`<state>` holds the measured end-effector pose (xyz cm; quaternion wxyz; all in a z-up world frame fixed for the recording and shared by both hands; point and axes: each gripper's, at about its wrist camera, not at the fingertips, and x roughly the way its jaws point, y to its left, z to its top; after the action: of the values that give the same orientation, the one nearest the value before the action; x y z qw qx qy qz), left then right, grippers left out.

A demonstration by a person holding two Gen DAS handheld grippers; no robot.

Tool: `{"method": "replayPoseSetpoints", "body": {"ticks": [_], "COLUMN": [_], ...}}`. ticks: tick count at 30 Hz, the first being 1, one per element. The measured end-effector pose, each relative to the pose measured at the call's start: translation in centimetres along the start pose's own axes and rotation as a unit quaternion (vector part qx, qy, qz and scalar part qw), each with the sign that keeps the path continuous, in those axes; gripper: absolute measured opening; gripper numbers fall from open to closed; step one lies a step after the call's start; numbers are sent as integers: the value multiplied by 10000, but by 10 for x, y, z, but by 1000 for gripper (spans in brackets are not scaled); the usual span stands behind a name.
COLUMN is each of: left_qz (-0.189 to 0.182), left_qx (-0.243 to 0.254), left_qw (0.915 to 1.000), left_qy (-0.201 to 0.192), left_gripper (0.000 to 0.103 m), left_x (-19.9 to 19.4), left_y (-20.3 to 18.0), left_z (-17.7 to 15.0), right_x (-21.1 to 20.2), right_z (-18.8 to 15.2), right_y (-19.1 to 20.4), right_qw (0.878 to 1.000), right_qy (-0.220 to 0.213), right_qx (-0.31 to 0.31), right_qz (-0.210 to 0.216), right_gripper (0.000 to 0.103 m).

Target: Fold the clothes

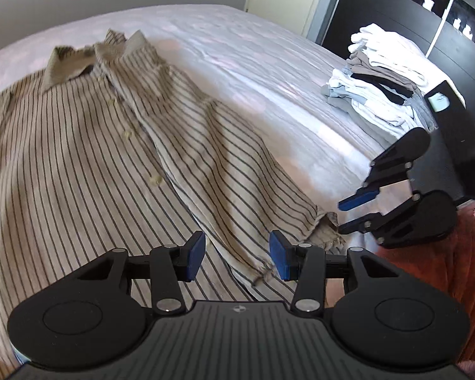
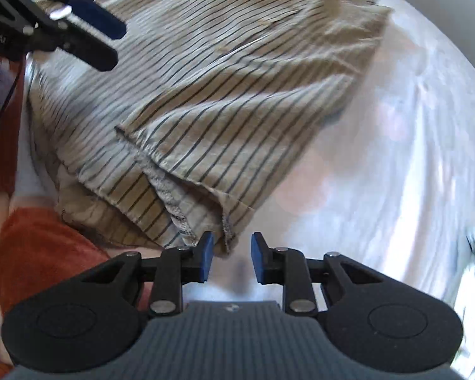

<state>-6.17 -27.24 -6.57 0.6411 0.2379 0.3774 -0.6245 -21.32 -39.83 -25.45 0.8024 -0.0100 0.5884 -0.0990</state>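
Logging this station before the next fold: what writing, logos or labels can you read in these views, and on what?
No text reads clearly.
White lettering on the left gripper, at the right wrist view's left edge: cut off and blurred, unreadable.
Small round emblem on each gripper body: a mark, no words.
White label on the black box: too small to read.
Striped shirt and clothes pile: no writing visible.

the striped shirt (image 1: 79,145) is thin, crinkled woven cloth with frayed hems, on a smooth, faintly glossy bedsheet (image 1: 253,72).
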Motion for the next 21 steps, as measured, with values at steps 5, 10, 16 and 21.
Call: {"method": "replayPoseSetpoints", "body": {"ticks": [5, 10, 16, 21], "left_qz": [-2, -2, 42, 90], "left_qx": [-192, -250, -164, -336], "left_qw": [9998, 9997, 9996, 9993], "left_qy": [-92, 79, 234, 169], "left_gripper": [43, 43, 43, 43], "left_x": [-2, 4, 9, 3], "left_y": [1, 2, -2, 2], "left_z": [-8, -8, -11, -12], "right_x": [12, -2, -5, -11], "right_z": [2, -9, -15, -11], "right_y": [2, 13, 17, 20], "right_qw": [9993, 9990, 9983, 9978], "right_qy": [234, 275, 430, 516], "right_qx": [-180, -219, -82, -109], "right_qz": [243, 287, 397, 394], "right_gripper": [1, 1, 1, 1]}}
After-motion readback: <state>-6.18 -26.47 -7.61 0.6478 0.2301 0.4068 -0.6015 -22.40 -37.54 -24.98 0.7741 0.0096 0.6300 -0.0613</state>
